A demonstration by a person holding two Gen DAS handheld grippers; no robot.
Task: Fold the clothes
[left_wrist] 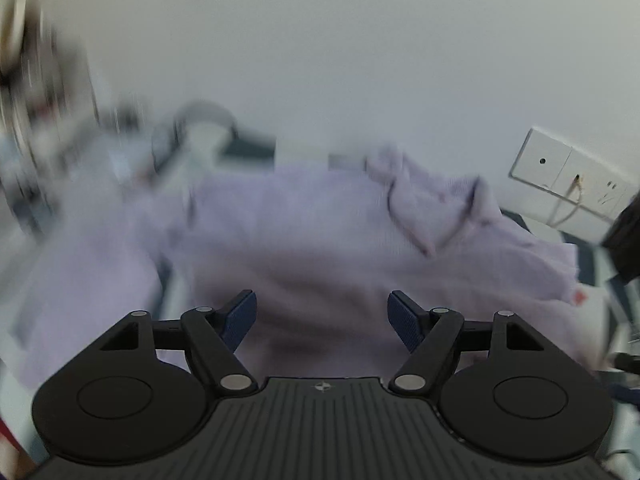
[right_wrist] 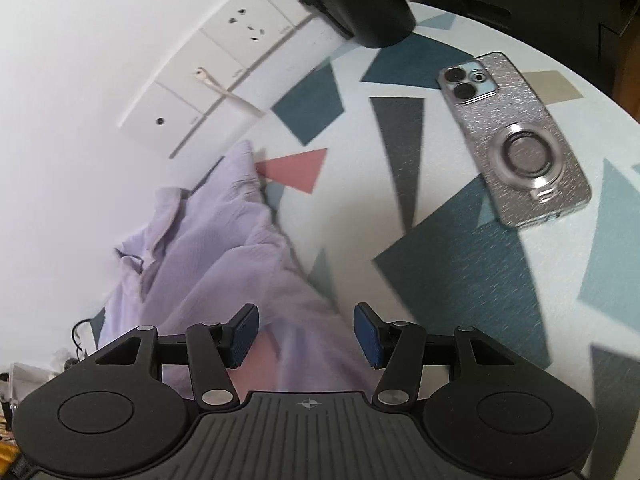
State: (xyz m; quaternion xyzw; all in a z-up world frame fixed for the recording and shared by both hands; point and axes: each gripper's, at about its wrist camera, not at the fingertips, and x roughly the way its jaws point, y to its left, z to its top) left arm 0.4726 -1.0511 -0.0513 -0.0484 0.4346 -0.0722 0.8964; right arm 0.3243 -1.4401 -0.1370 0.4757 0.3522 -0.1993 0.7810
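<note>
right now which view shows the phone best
The right wrist view: the phone lies face down on the patterned table, whole and fairly sharp, right of the lilac garment. The left wrist view is blurred and shows no phone.

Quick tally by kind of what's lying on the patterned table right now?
Clothes: 1, the crumpled lilac ribbed-fabric garment.
Phones: 1, the silver glitter-cased smartphone with a ring holder.
Black objects at the far edge: 1, partly cut off, unidentifiable.
Total: 3.

It looked like a home room: white wall sockets (right_wrist: 208, 76), a patterned tablecloth (right_wrist: 360, 160), someone's glittery-cased phone (right_wrist: 516, 140) lying there.
</note>
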